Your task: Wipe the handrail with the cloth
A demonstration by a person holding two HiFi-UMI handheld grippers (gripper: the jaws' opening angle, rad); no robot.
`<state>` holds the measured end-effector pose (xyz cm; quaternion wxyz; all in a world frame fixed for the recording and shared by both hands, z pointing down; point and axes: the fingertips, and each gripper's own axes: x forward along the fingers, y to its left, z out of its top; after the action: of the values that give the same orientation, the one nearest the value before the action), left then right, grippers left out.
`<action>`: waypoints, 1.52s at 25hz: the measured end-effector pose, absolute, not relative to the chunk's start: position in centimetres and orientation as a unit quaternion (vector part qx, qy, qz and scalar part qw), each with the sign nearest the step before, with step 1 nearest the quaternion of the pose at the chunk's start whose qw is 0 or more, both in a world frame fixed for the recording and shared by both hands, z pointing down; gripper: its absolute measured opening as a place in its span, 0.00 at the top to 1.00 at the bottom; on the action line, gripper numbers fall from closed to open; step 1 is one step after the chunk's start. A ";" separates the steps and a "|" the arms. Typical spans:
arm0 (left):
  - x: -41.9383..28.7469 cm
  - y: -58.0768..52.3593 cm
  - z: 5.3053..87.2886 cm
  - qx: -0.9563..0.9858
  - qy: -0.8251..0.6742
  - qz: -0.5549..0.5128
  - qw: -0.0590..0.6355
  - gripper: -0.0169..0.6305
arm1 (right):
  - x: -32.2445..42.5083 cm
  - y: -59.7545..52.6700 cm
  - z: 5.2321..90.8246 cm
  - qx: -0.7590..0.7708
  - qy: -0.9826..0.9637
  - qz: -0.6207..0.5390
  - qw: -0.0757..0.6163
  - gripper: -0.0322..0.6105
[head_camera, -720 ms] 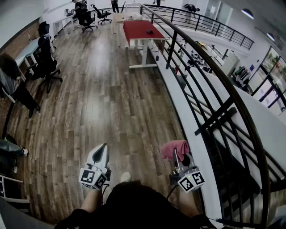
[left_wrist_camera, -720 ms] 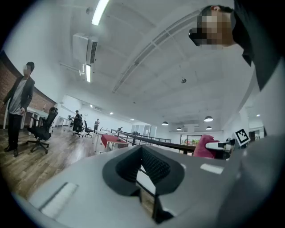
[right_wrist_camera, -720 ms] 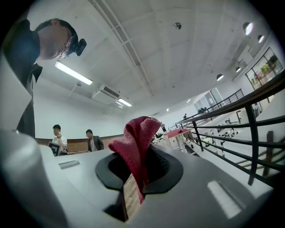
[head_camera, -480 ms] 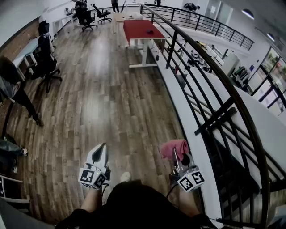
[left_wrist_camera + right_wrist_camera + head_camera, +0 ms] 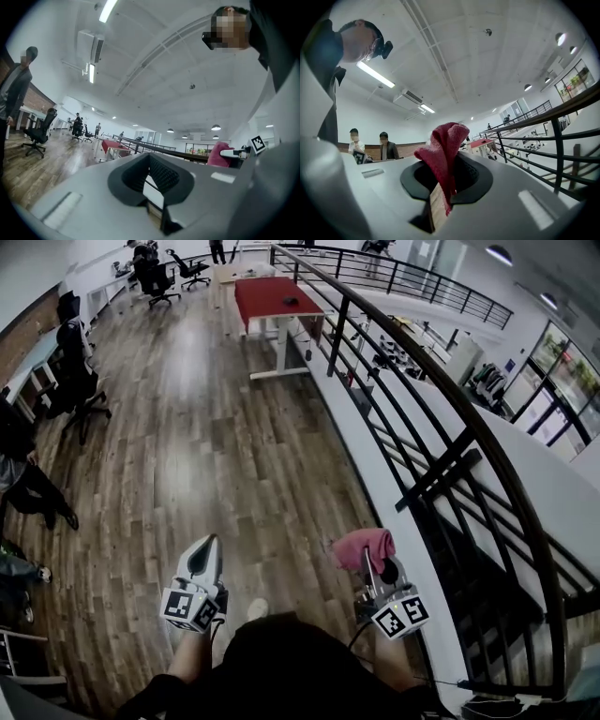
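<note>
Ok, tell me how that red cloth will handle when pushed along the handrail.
Probably floppy: the cloth slumps in folds above the right gripper pinching it. Its nubbly weave looks light and likely drags on the handrail rather than slipping.

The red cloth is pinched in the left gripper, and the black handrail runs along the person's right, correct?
No: the red cloth is pinched in the right gripper, not the left gripper, as the right gripper view shows. The black handrail does run along the person's right.
</note>
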<state>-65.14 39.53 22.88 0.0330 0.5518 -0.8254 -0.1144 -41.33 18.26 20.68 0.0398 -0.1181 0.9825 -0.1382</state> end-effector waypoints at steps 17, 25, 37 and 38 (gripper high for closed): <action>-56.5 27.2 21.3 0.701 -0.705 -0.100 0.035 0.98 | -30.2 15.5 19.1 -0.272 0.954 -0.101 0.075 0.88; -50.0 22.3 21.0 0.760 -0.641 -0.101 0.048 0.98 | -21.6 15.0 19.5 -0.356 0.924 -0.102 0.095 0.88; -42.3 18.8 20.9 0.777 -0.618 -0.106 0.049 0.98 | -10.7 14.6 19.0 -0.415 0.901 -0.092 0.087 0.88; -41.4 18.9 20.8 0.779 -0.616 -0.108 0.050 0.98 | -9.8 14.4 18.9 -0.419 0.898 -0.095 0.092 0.88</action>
<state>-41.42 18.85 20.79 0.0503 0.7791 -0.6155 -0.1077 -9.79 14.40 18.92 0.0922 -0.4192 0.8982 -0.0948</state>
